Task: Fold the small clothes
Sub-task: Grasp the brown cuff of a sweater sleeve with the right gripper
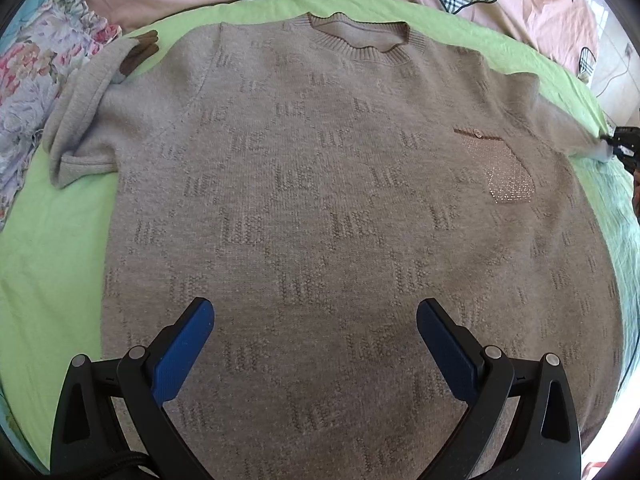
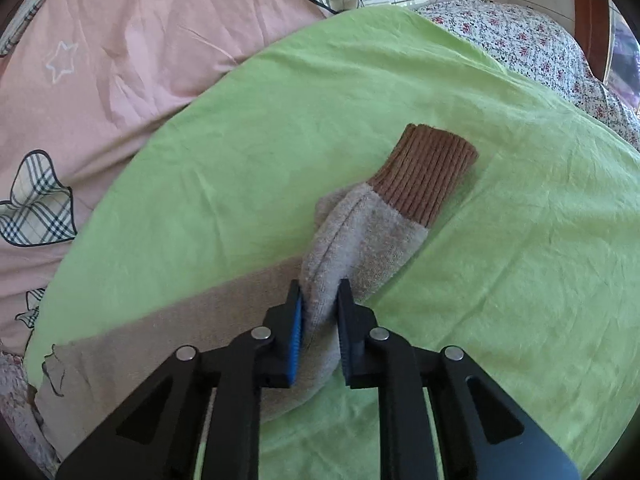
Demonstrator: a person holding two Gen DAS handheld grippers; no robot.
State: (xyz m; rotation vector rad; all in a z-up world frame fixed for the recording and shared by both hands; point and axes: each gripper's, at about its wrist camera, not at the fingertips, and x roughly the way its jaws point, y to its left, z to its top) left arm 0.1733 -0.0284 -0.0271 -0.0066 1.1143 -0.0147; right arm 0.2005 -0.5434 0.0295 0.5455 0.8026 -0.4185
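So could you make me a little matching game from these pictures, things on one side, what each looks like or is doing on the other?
Things:
1. left tongs
2. right tongs
3. sleeve cuff
4. sheet

States:
A. light green, spread under the sweater
B. brown and ribbed
C. open, hanging over the sweater's body
D. pinched on the grey sleeve

Pairs: 1-C, 2-D, 3-B, 4-A

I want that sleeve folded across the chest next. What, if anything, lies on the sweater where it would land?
Nothing visible does. The right gripper is shut on the sleeve, and the sweater front lies flat and bare on the green sheet. The open left gripper hovers above its lower part.
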